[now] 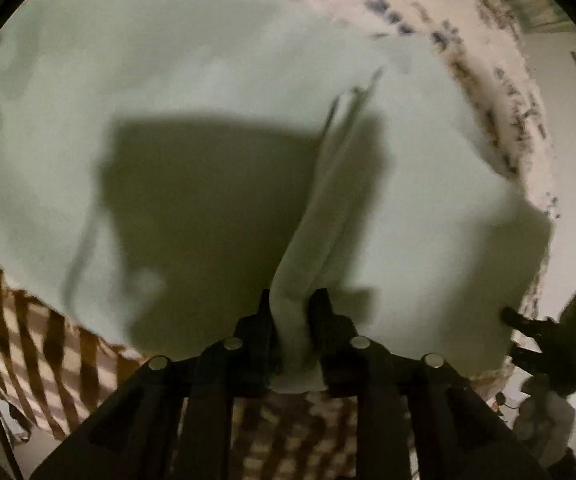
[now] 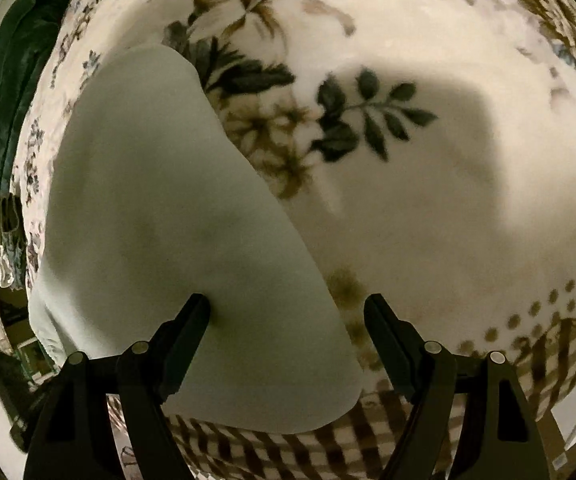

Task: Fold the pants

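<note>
Pants [image 1: 208,80] spread on floral bed blanket [image 2: 408,220]: light, soft, bunches easily. Left gripper [image 1: 290,312] fingers pinch a fabric ridge; right gripper [image 2: 288,312] fingers wide, straddling the edge; grip hems

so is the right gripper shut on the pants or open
Open: the right gripper has its fingers spread wide over the pale pants, with no cloth pinched between them. The left gripper is clamped on a fold.

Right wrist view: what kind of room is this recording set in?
Probably a bedroom at home. The pale pants lie on a floral blanket with a checked border, like a bed cover, and dark green clothes lie at its far left edge.
</note>
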The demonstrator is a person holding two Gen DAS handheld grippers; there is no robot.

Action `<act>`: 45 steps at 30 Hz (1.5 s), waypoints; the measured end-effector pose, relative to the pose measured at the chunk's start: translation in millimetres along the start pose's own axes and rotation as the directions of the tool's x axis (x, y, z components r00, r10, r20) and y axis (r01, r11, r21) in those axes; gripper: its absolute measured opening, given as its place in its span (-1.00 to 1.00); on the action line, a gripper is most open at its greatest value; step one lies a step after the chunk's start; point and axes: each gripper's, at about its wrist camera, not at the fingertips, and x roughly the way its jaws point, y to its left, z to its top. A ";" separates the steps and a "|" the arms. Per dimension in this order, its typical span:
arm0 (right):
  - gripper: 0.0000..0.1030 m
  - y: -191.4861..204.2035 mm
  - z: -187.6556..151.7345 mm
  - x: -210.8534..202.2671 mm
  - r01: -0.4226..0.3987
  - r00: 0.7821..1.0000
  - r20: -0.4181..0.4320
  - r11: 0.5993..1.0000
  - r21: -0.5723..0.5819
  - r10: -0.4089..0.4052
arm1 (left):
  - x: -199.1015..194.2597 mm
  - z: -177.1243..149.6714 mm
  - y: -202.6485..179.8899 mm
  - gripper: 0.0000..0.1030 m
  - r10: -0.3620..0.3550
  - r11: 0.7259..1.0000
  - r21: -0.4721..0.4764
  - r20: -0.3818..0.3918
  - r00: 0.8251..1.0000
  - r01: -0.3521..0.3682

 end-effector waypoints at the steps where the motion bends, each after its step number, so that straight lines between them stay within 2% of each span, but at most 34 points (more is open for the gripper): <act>1: 0.59 1.3 0.0 0.8 0.002 1.000 -0.004 1.000 -0.001 -0.002 | -6.3 -6.2 8.7 -0.43 -0.009 1.000 -0.021 0.004 1.000 0.009; 3: 0.59 4.0 0.5 -0.3 0.012 1.000 -0.004 1.000 -0.005 -0.012 | -15.1 -7.0 9.9 -0.42 -0.041 0.999 -0.033 0.018 0.999 0.042; 5: 0.59 10.4 2.5 -4.9 0.023 1.000 0.013 1.000 -0.014 -0.023 | -35.6 -12.3 9.0 -0.43 -0.071 0.997 -0.030 0.088 0.994 0.074; 7: 0.60 21.3 -1.4 -25.2 0.023 0.992 0.122 0.998 -0.057 -0.016 | -61.9 -18.6 8.5 -0.24 -0.062 0.998 0.002 0.185 0.981 0.063; 8: 0.60 30.4 -3.6 -34.0 0.025 0.987 0.163 0.995 -0.095 -0.009 | -71.5 -19.8 10.5 -0.08 -0.065 0.998 0.007 0.216 0.974 0.066; 10: 0.60 56.1 -8.2 -44.5 0.062 0.977 0.210 0.984 -0.166 -0.027 | -92.5 -22.3 20.7 0.23 -0.087 0.996 0.002 0.305 0.948 0.090; 12: 0.61 81.5 -11.0 -42.3 0.055 0.980 0.199 0.972 -0.227 -0.008 | -105.3 -19.6 35.7 0.89 -0.058 0.997 -0.032 0.385 0.921 0.077; 13: 0.60 92.8 -13.3 -41.6 0.047 0.982 0.188 0.967 -0.250 0.001 | -105.9 -16.3 41.7 1.00 -0.053 0.995 -0.054 0.407 0.912 0.082; 15: 0.60 121.5 -18.6 -32.2 0.026 0.987 0.160 0.951 -0.308 0.025 | -108.3 -14.8 75.1 1.00 -0.040 0.978 -0.169 0.436 0.899 0.125; 16: 0.60 135.3 -21.1 -24.7 0.013 0.989 0.142 0.946 -0.324 0.035 | -105.7 -17.1 95.5 1.00 -0.066 0.948 -0.249 0.462 0.885 0.200; 18: 0.60 156.4 -24.9 -10.2 -0.012 0.992 0.113 0.944 -0.330 0.052 | -93.3 -27.6 134.3 1.00 -0.110 0.868 -0.371 0.503 0.857 0.329; 19: 0.60 163.8 -27.9 -1.8 -0.027 0.993 0.100 0.946 -0.324 0.063 | -82.2 -33.4 156.9 1.00 -0.125 0.816 -0.434 0.514 0.849 0.383; 20: 0.60 172.2 -31.8 7.5 -0.047 0.994 0.082 0.947 -0.316 0.077 | -74.2 -36.4 166.1 0.99 -0.126 0.782 -0.473 0.517 0.846 0.406; 21: 0.61 184.2 -33.1 20.8 -0.070 0.994 0.059 0.949 -0.307 0.092 | -63.1 -41.7 185.4 0.99 -0.136 0.721 -0.526 0.531 0.836 0.451; 22: 0.60 195.3 -36.9 30.5 -0.077 0.994 0.049 0.949 -0.307 0.096 | -55.9 -44.1 197.5 0.99 -0.150 0.677 -0.550 0.547 0.824 0.489; 24: 0.61 212.9 -41.2 47.4 -0.057 0.996 0.042 0.943 -0.327 0.075 | -38.9 -48.6 221.5 0.97 -0.184 0.584 -0.576 0.592 0.784 0.572; 25: 0.66 217.8 -42.3 53.5 -0.043 0.997 0.048 0.941 -0.337 0.063 | -33.7 -46.8 229.2 0.97 -0.205 0.564 -0.573 0.601 0.773 0.595; 26: 0.70 224.7 -45.3 58.7 -0.015 0.997 0.063 0.936 -0.351 0.039 | -27.9 -42.4 231.9 0.97 -0.209 0.562 -0.576 0.595 0.776 0.593; 27: 0.70 228.0 -47.7 61.0 0.004 0.997 0.071 0.934 -0.357 0.023 | -24.9 -37.3 231.5 0.96 -0.223 0.566 -0.564 0.598 0.770 0.602; 29: 0.71 230.8 -49.0 64.0 0.014 0.997 0.075 0.933 -0.360 0.014 | -23.8 -25.0 225.7 0.96 -0.217 0.601 -0.552 0.583 0.783 0.578; 30: 0.71 231.2 -49.3 64.5 0.010 0.997 0.072 0.933 -0.359 0.017 | -26.2 -17.9 220.8 0.96 -0.218 0.622 -0.528 0.592 0.776 0.578; 31: 0.71 231.1 -48.3 63.9 0.003 0.998 0.067 0.934 -0.357 0.022 | -33.3 -11.7 214.9 0.94 -0.227 0.637 -0.496 0.611 0.758 0.590; 32: 0.71 230.0 -47.8 62.9 -0.002 0.998 0.063 0.935 -0.355 0.026 | -40.9 -9.0 210.0 0.94 -0.231 0.647 -0.476 0.621 0.749 0.595; 33: 0.71 230.2 -47.3 62.9 -0.008 0.998 0.055 0.937 -0.351 0.030 | -45.9 -0.9 204.4 0.95 -0.229 0.669 -0.459 0.621 0.749 0.585; 34: 0.71 228.2 -46.1 61.5 -0.012 0.998 0.052 0.938 -0.347 0.032 | -45.4 4.7 201.5 0.95 -0.228 0.690 -0.450 0.609 0.760 0.567; 36: 0.71 227.7 -45.3 60.0 -0.013 0.998 0.049 0.942 -0.335 0.031 | -31.6 12.2 208.7 0.94 -0.233 0.696 -0.467 0.573 0.786 0.546; 37: 0.71 226.9 -44.8 59.7 -0.008 0.998 0.049 0.943 -0.333 0.026 | -22.9 16.6 215.1 0.94 -0.233 0.686 -0.479 0.568 0.789 0.547; 39: 0.71 226.4 -45.1 58.7 0.000 0.998 0.052 0.944 -0.329 0.018 | -16.7 24.9 222.3 0.94 -0.240 0.669 -0.485 0.576 0.781 0.563; 40: 0.71 226.5 -45.6 58.3 0.004 0.998 0.054 0.945 -0.328 0.015 | -22.7 27.7 220.2 0.88 -0.228 0.673 -0.480 0.589 0.775 0.563; 41: 0.71 227.6 -46.4 58.6 0.008 0.998 0.055 0.944 -0.329 0.011 | -29.6 29.0 216.9 0.58 -0.210 0.688 -0.472 0.598 0.774 0.551; 42: 0.71 227.5 -46.7 58.2 0.010 0.998 0.056 0.944 -0.331 0.009 | -40.7 32.3 208.4 0.44 -0.174 0.725 -0.466 0.589 0.789 0.508; 43: 0.71 227.1 -47.3 57.5 0.011 0.998 0.058 0.943 -0.332 0.009 | -50.9 32.3 200.9 0.39 -0.158 0.739 -0.456 0.597 0.787 0.495; 44: 0.71 226.5 -47.8 57.0 0.008 0.998 0.059 0.943 -0.333 0.012 | -56.6 27.8 196.9 0.27 -0.155 0.742 -0.447 0.610 0.777 0.499; 45: 0.71 226.2 -48.1 57.0 0.005 0.998 0.059 0.943 -0.332 0.015 | -67.3 24.3 190.2 0.12 -0.161 0.752 -0.416 0.637 0.754 0.511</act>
